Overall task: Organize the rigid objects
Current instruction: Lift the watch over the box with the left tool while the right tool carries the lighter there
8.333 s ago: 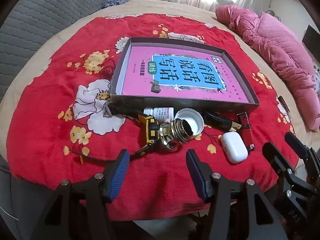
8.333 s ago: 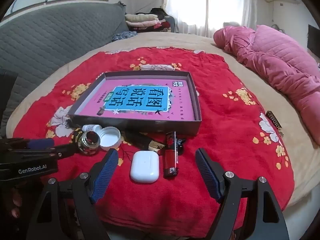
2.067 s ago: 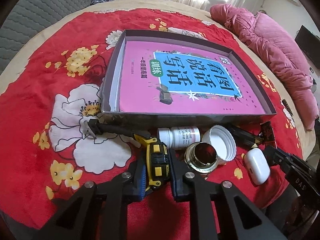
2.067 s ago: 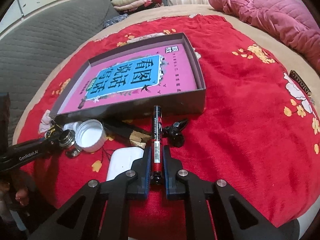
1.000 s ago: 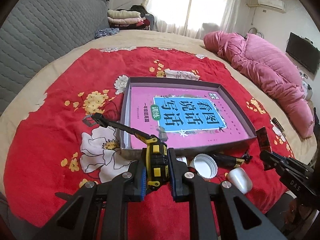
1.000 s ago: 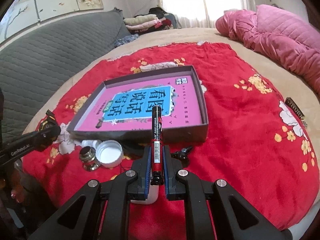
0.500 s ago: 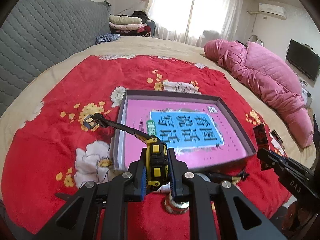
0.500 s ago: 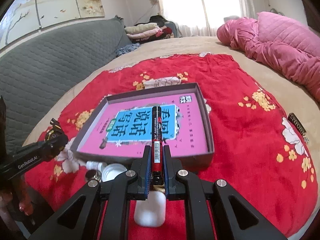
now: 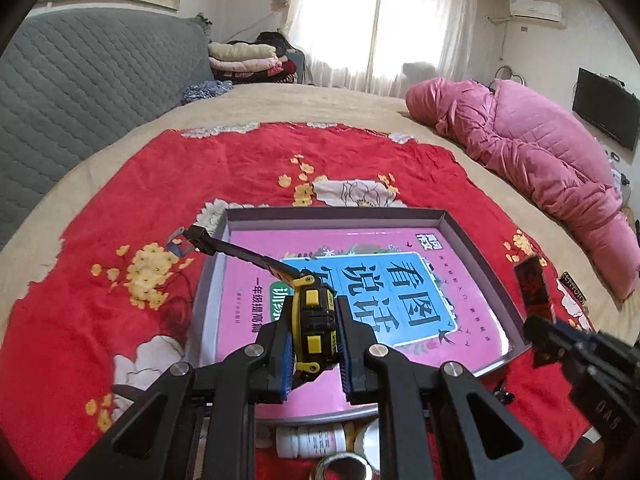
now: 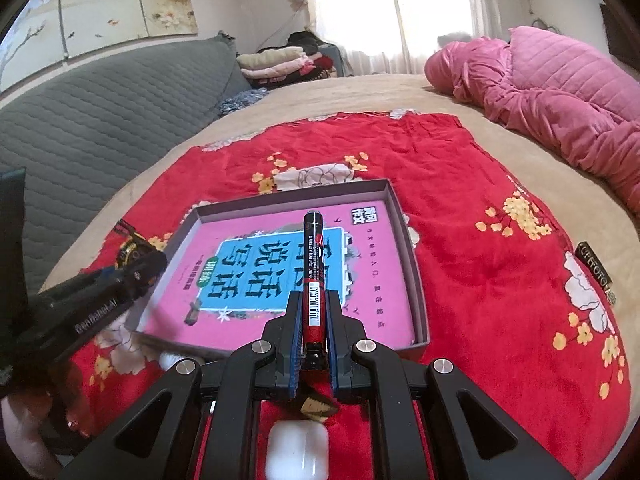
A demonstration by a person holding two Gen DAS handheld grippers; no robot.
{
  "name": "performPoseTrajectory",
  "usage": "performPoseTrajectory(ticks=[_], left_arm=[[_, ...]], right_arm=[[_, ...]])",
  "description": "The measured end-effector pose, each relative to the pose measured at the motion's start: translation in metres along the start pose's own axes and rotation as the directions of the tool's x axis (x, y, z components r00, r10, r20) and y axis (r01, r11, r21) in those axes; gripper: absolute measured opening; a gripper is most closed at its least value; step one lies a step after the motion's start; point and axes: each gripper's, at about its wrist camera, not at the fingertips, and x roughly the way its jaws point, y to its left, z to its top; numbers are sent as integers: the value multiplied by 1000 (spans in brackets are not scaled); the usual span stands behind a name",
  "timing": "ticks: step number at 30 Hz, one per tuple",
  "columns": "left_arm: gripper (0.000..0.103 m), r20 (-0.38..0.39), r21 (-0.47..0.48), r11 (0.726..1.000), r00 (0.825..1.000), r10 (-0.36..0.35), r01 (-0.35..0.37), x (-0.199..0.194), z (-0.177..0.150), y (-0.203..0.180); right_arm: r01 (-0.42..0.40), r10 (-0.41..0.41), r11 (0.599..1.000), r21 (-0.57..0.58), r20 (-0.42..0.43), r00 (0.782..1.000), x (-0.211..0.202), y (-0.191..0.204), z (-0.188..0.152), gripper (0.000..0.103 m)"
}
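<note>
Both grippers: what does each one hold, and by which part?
Left gripper: the yellow-black tape measure, by its case sides. Right gripper: the red-black marker, near its rear end.

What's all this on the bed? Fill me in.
A person is tidying small items into a shallow box that has a pink book lying in it, on a red floral cloth. The left hand-held gripper is shut on a yellow and black tape measure with its tape pulled out, held over the box. The right hand-held gripper is shut on a red and black marker, also above the box. A white pill bottle and a white earbud case lie on the cloth in front of the box.
</note>
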Motion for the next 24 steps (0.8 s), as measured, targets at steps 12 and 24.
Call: performPoseTrajectory(ticks=[12,24], left_arm=[[18,-82,40,999,997,-4,8,37,-8,7],[18,-144,117,990,988,-55,72,51,-19,-4]], right_arm=[[78,-77,997,22,-43,996,29,-9,13,11],[125,-122,992,11,-143,982,57,-14,7,11]])
